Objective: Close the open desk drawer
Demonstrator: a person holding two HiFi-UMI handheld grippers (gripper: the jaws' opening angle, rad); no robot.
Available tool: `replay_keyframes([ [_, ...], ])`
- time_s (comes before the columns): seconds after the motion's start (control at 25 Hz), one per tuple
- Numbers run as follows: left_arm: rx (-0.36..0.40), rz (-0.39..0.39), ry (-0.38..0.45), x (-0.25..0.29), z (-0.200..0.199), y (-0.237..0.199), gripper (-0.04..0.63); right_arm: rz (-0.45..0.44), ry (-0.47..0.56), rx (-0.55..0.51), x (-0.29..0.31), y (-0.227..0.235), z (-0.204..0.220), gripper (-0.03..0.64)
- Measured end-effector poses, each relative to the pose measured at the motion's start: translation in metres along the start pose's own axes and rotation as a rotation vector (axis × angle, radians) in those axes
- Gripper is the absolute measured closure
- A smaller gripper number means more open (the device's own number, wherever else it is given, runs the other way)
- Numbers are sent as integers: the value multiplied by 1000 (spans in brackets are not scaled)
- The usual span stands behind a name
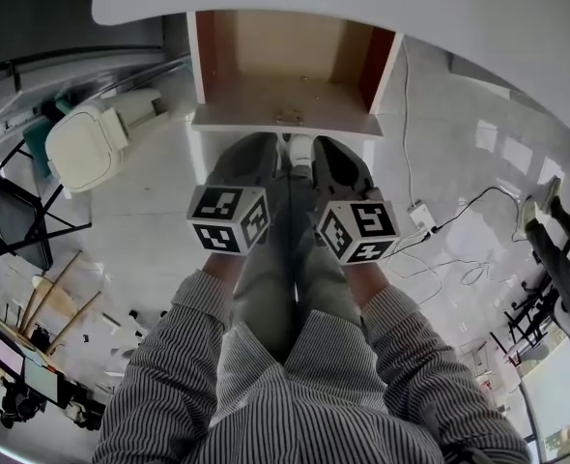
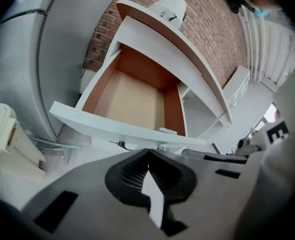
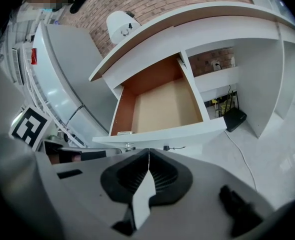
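Note:
The desk drawer [image 1: 285, 75] stands pulled out under the white desk top [image 1: 459, 17], its wooden inside bare apart from a small pale fitting [image 1: 287, 117] at the front. Both grippers are held just short of its white front panel [image 1: 266, 120]. My left gripper [image 1: 264, 149] and right gripper [image 1: 322, 151] sit side by side, close together. In the left gripper view the left gripper [image 2: 148, 152] is shut and holds nothing, with the drawer front [image 2: 122, 130] just above it. The right gripper [image 3: 148, 151] is shut and holds nothing too, under the drawer front [image 3: 162, 135].
A cream bin [image 1: 87, 143] stands on the floor to the left. Cables and a power strip [image 1: 422, 218] lie to the right. A black box [image 3: 235, 118] sits under the desk beside the drawer. A white lamp [image 3: 120, 25] stands on the desk. Another person's legs [image 1: 555, 245] show at far right.

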State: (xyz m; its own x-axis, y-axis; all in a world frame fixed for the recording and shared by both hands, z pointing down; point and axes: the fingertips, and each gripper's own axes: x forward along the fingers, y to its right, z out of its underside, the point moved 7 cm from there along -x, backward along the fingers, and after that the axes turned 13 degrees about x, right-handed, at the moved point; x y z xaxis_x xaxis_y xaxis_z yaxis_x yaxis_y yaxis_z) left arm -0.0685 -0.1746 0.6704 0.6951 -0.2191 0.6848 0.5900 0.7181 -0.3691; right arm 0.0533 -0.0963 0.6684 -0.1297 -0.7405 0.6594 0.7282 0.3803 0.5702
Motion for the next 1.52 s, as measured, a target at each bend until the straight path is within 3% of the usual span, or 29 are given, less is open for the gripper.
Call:
replay_keyframes([
  [0.48, 49, -116, 80, 8, -2, -13, 583, 35, 76, 25, 15, 15, -1, 600],
  [1.2, 4, -119, 104, 2, -13, -9, 584, 9, 136, 68, 7, 13, -13, 600],
  [1.52, 35, -97, 100, -4, -24, -8, 583, -8, 144, 74, 2, 7, -22, 600],
])
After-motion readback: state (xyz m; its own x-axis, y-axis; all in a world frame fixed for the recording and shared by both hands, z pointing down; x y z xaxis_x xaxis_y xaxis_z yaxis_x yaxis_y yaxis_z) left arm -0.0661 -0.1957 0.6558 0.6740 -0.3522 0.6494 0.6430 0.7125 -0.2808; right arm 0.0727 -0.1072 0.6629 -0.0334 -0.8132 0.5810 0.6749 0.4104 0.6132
